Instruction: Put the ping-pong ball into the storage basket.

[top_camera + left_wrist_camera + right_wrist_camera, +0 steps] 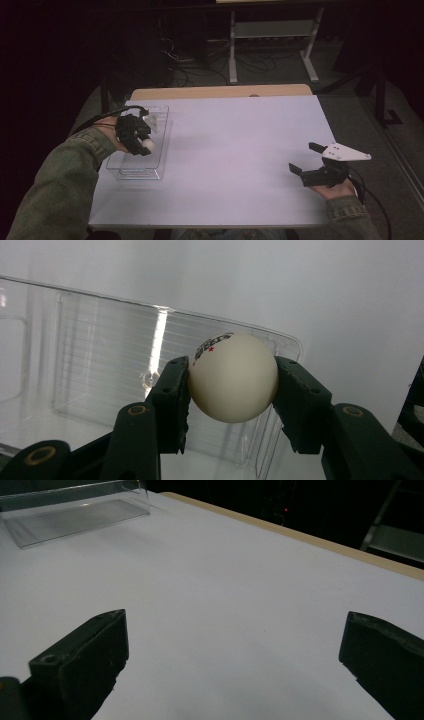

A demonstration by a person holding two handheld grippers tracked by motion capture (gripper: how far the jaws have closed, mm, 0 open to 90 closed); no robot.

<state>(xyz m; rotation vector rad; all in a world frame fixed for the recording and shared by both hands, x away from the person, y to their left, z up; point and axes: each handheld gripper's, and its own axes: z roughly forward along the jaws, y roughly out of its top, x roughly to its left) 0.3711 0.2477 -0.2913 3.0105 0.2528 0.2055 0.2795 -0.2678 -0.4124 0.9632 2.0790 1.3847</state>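
Observation:
A white ping-pong ball (233,377) with dark print and a red star sits clamped between the two black jaws of my left gripper (233,390). In the high view that left gripper (145,144) hangs over a clear plastic tray (131,171) at the table's left side, with the ball (148,143) pale at its tip. The tray's ribbed floor (100,360) lies just below and behind the ball. My right gripper (303,158) is open near the table's right front edge, nothing between its jaws; its fingers (82,657) stand wide apart above bare white tabletop.
The white tabletop (235,145) has a wooden strip (220,92) along its far edge. Beyond it stand a white metal frame (272,45) and loose cables on the dark floor. The tray (75,515) is seen far off in the right gripper view.

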